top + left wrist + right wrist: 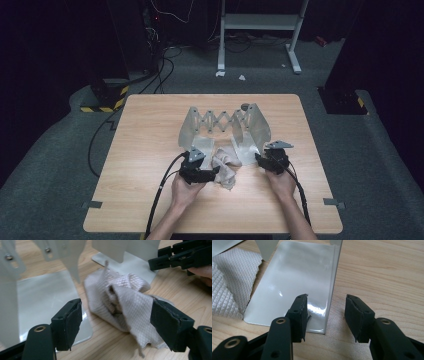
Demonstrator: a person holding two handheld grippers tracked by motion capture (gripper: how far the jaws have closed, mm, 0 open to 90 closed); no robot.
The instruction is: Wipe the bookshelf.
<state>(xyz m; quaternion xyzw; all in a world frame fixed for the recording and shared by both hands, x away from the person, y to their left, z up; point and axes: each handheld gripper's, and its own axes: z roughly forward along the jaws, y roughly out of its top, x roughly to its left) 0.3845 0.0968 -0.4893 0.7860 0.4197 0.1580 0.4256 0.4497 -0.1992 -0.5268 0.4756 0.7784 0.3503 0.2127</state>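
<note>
Jaws of the left gripper point(116, 325) stand wide around the crumpled cloth point(125, 305) on the worktop point(150, 150), pads clear of it, ready to pinch. Right gripper point(325, 317), jaws agape and empty, straddles the metal rack's point(225, 125) upright plate, probably steadying it.

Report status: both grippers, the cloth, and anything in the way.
Left gripper open, cloth lies loose between its jaws. Right gripper open at the metal bookend's right base plate, holding nothing. Cloth crumpled on table, bookend close behind.
</note>
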